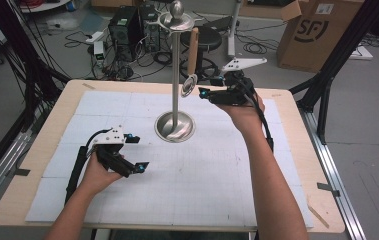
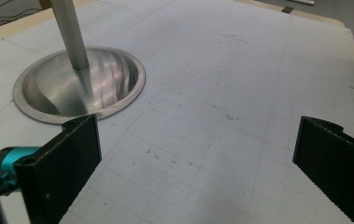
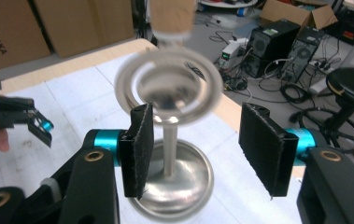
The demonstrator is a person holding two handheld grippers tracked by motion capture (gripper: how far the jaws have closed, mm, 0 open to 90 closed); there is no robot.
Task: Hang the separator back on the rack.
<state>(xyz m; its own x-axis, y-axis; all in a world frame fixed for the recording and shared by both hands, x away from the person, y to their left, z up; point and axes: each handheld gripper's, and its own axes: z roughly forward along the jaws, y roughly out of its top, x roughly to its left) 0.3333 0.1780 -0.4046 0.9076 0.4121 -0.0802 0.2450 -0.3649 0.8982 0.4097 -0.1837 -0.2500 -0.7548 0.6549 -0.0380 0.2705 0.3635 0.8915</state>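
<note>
Stand (image 1: 176,75): upright mid-surface (image 1: 287,165), so its hanging disc (image 1: 189,85) swings free.
Right gripper (image 1: 203,92): half-open beside the disc, releasing, nothing held.
Left gripper (image 1: 136,152): wide, empty, near stand's base.

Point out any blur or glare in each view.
Right gripper view: the hanging ring is smeared by blur. Left gripper view: sharp, with soft glare on the stand's base. High view: evenly lit, with a bright glint on the base.
</note>
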